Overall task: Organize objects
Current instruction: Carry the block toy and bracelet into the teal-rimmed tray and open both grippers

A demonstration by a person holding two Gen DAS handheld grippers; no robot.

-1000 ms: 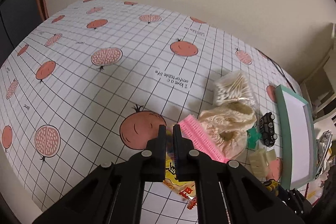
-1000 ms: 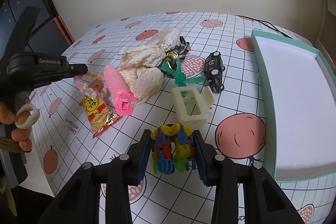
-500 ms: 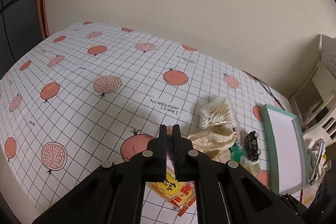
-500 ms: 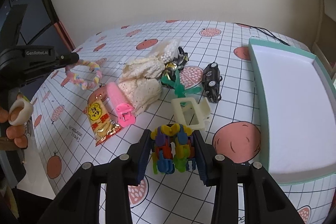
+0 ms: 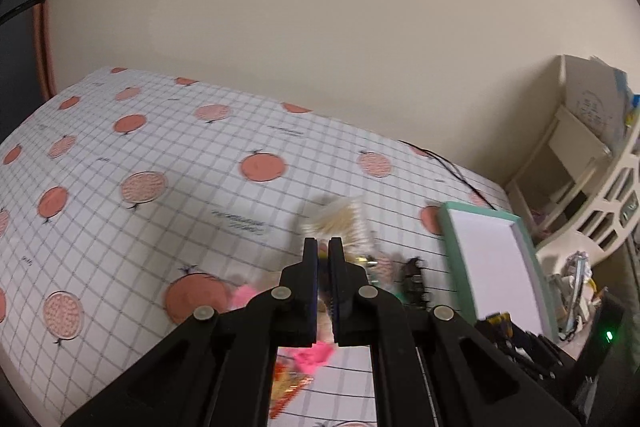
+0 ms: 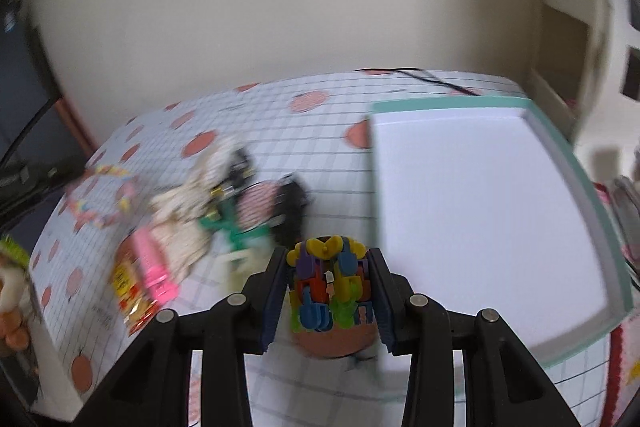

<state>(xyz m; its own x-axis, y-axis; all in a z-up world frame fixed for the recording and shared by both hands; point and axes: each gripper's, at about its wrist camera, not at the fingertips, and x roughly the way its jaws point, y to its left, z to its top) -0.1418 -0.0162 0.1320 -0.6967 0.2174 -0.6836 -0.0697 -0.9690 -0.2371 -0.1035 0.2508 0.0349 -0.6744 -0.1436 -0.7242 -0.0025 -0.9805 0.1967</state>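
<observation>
Gripping a knobbly cluster of interlocking plastic pieces [image 6: 329, 287] in yellow, purple, orange, blue and lime, the right gripper [image 6: 329, 291] held its jaws clamped against the cluster's two sides, above the counter [image 6: 332, 115]. The counter wore a smooth white cloth ruled in a thin dark grid and printed with round coral fruit. At two o'clock from the cluster lay a shallow rectangular tray [image 6: 592, 187], its raised rim mint green and its flat floor plain white. At ten o'clock the rest of the objects sat in a blurred heap: a black toy car [image 6: 294, 203], a green plastic piece [image 6: 232, 231], a crumpled cream lace cloth [image 6: 184, 223], a ribbed pink cylinder [image 6: 154, 267] and a glossy yellow-and-red snack packet [image 6: 130, 295]. At nine o'clock from the heap a pastel beaded ring [image 6: 100, 195] hung in the air; what held it was too smeared to make out.

In the left wrist view the left gripper [image 5: 323, 255] had its jaws nearly together, only a narrow slit between the flat dark pads, and whether anything sat in that slit I could not tell. Past its tips, at twelve o'clock, a clear bag of cotton swabs [image 5: 340, 219] lay pale and bristly on the cloth, with the car just at four o'clock from it and the tray farther toward three o'clock, near the counter's edge. A thin black cable [image 5: 448, 163] trailed across the cloth at one o'clock.
</observation>
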